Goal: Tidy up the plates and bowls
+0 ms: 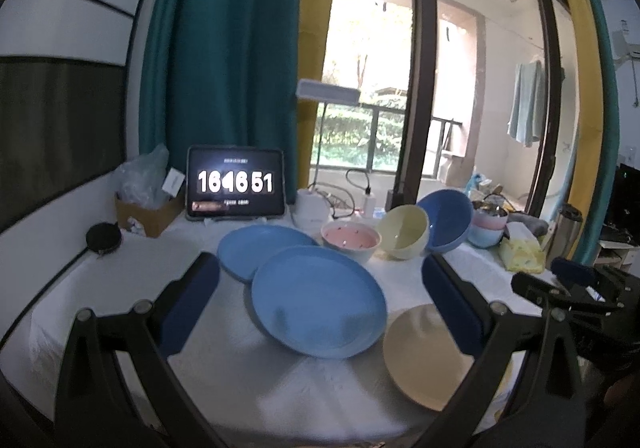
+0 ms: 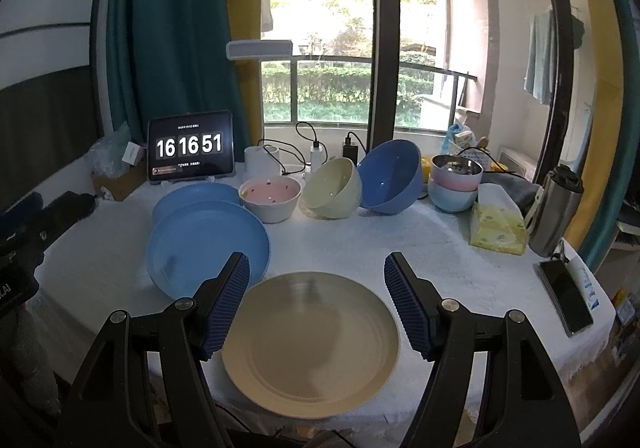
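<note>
Both tongs gape empty: the right gripper [image 2: 316,272] hovers over a round beige plastic plate [image 2: 310,344] at the near table edge, likely light, stiff, slippery, best pinched at its rim.

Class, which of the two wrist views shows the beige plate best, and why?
The right wrist view: the beige plate lies whole and centred between the open jaws. In the left wrist view, the beige plate sits low right, partly hidden behind one finger and blurred.
</note>
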Motion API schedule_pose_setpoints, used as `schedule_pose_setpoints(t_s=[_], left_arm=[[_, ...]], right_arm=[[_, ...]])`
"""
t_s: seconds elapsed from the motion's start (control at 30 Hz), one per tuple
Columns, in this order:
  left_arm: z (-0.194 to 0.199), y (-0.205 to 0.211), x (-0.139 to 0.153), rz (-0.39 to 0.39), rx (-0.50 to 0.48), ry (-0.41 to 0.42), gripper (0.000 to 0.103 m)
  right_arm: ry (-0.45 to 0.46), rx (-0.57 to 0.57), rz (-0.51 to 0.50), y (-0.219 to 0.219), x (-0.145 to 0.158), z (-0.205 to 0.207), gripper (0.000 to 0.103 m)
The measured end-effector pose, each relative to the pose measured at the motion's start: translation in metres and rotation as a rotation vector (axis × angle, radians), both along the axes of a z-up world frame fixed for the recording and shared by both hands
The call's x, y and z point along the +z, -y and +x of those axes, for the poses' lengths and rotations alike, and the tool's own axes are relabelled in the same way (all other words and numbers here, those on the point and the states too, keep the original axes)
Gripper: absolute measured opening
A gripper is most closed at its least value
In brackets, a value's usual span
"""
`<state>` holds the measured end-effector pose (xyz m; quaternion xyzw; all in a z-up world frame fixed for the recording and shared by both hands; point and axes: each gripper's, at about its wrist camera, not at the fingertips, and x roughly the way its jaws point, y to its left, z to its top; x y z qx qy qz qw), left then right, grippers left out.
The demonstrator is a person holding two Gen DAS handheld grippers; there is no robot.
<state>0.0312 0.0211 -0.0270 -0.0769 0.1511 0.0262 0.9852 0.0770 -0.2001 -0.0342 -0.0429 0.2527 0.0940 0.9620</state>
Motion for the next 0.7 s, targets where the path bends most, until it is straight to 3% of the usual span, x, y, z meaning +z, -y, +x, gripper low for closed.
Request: schedule_pose_setpoints(t_s=[0.37, 0.7], left_arm=[[0.039, -0.024, -0.024, -0.036, 0.035, -0.109, 0.102], [0.073, -0.041, -0.053, -0.061, 0.07, -0.202, 0.102]], right_arm=[[0.007, 0.028, -0.033, -0.024, 0.0, 0.043, 0.073], [-0.067, 0.047, -0.047, -0.042, -0.019, 0.084, 0.073]])
